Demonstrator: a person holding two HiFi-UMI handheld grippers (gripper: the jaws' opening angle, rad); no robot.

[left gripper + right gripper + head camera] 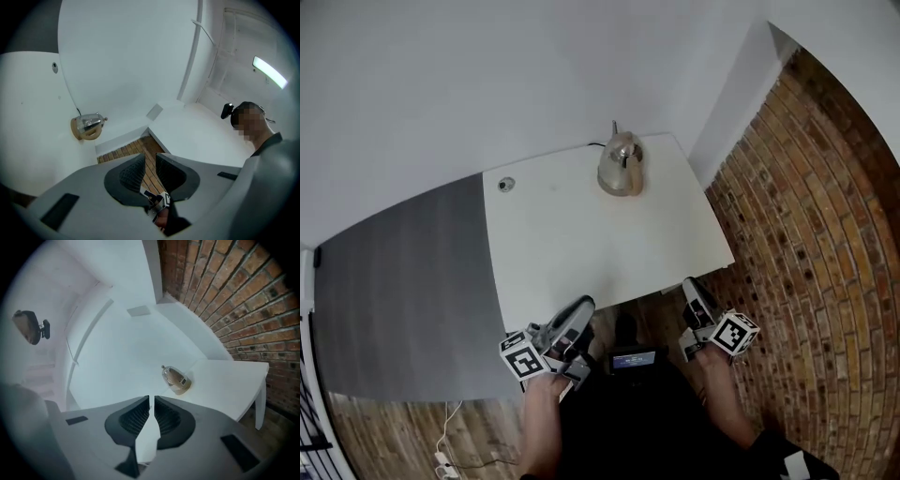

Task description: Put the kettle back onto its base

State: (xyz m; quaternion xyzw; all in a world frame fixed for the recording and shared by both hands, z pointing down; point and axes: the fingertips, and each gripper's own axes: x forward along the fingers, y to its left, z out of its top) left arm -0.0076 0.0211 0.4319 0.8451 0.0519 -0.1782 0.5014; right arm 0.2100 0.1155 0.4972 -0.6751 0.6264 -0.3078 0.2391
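My left tongs (581, 307) are released. In the left gripper view, the left tongs (150, 160) have their dark ribbed pads plainly apart, and only brick flooring shows through the gap. My right tongs (692, 287) are drawn nearly together. In the right gripper view, the right tongs (151, 401) leave only a thin slit between the pads, with nothing caught in it. Neither pair holds or touches anything.

From the head view, both tongs sit low in front of me, at the near edge of the white counter (600, 248). The left tongs are just past its near left corner and the right tongs just off its near right corner. My left hand (546, 392) and right hand (714, 367) grip them from below, and the marker cubes face up.

The kettle (621, 165) stands upright at the far edge of the counter, close to the wall and well apart from both tongs. It has a shiny metal body, a tan handle and a small knob on top. I cannot tell whether it is on its base. A dark cable (596, 144) leaves it toward the wall. In the left gripper view the kettle (87, 126) lies off to the left of the pads, and in the right gripper view the kettle (176, 379) sits just up and right of the tips.

A small round grommet (506, 185) marks the counter's far left corner.
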